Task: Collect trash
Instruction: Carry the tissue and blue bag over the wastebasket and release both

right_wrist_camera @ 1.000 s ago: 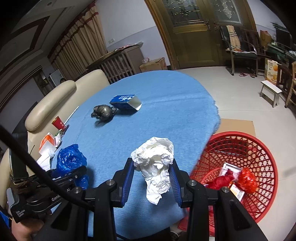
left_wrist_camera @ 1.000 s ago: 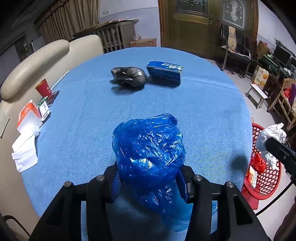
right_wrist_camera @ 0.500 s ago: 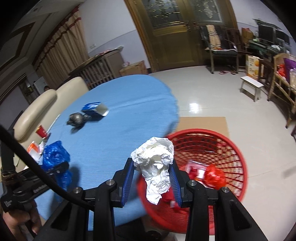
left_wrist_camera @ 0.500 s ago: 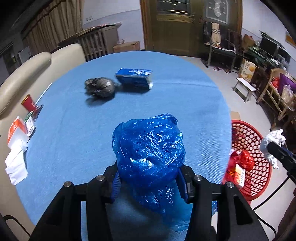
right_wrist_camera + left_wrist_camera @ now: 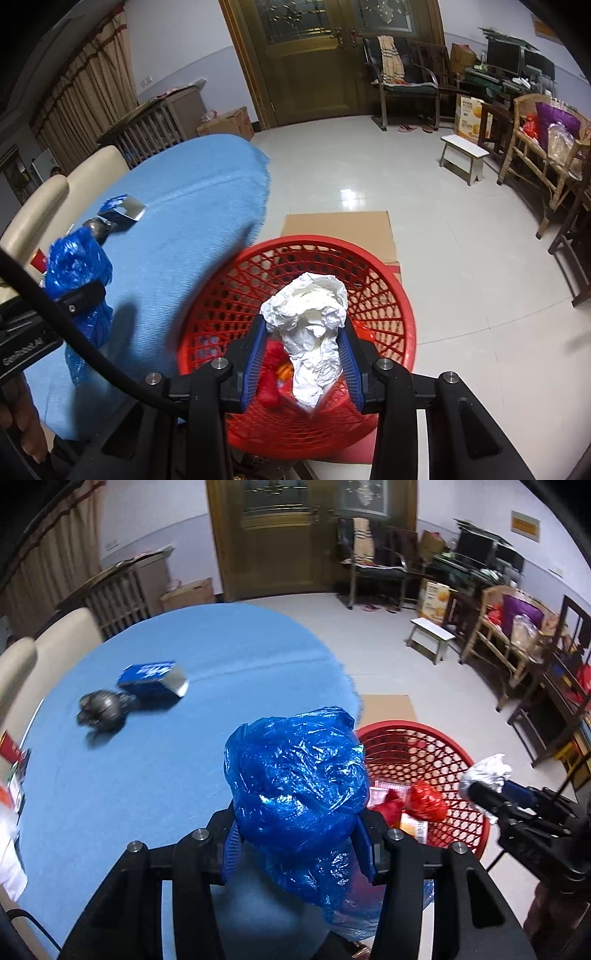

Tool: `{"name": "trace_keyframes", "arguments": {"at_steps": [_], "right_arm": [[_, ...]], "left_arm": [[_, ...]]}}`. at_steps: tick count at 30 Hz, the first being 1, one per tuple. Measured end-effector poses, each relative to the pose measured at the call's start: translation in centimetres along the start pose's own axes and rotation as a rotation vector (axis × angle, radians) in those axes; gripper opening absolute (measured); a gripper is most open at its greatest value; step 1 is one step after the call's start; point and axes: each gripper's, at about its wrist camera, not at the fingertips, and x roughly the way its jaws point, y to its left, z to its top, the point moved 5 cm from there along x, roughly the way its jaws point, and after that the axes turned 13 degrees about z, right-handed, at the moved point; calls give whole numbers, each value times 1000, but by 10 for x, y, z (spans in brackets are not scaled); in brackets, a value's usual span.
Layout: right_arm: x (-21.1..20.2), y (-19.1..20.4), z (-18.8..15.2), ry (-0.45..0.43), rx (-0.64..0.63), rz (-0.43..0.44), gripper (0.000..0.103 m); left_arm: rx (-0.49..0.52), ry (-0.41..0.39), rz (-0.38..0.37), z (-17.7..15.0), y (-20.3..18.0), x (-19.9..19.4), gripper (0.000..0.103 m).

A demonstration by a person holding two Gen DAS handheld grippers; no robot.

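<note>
The right gripper (image 5: 303, 354) clenches the paper wad (image 5: 309, 332) above the basket (image 5: 388, 295). The left gripper (image 5: 299, 845) grips the blue bag (image 5: 295, 775), over the worktop (image 5: 147, 775) edge; released there, it could miss.

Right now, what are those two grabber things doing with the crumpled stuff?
A person is clearing trash. The right gripper holds a crumpled white paper wad over the red basket. The left gripper holds a scrunched blue plastic bag at the blue table's edge. A blue carton and dark bag wait there.
</note>
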Motion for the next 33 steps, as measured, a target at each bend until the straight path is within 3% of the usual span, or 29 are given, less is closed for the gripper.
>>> {"name": "trace_keyframes", "arguments": {"at_steps": [4, 8, 9, 23, 26, 28, 33], "right_arm": [[8, -11, -3, 31, 14, -1, 45], [16, -18, -9, 69, 39, 16, 70], [16, -21, -11, 70, 49, 14, 72], [-32, -66, 5, -78, 181, -17, 72], [-39, -73, 10, -102, 200, -16, 72], [-43, -75, 13, -114, 208, -16, 72], [-47, -70, 18, -124, 204, -10, 72]], "left_arm": [[27, -3, -13, 5, -15, 2, 52], [44, 1, -31, 8, -28, 7, 52], [47, 1, -36, 8, -31, 8, 52], [151, 40, -148, 11, -94, 21, 54], [172, 75, -208, 11, -106, 26, 59], [194, 92, -206, 13, -109, 30, 67], [169, 69, -191, 20, -94, 25, 76]]}}
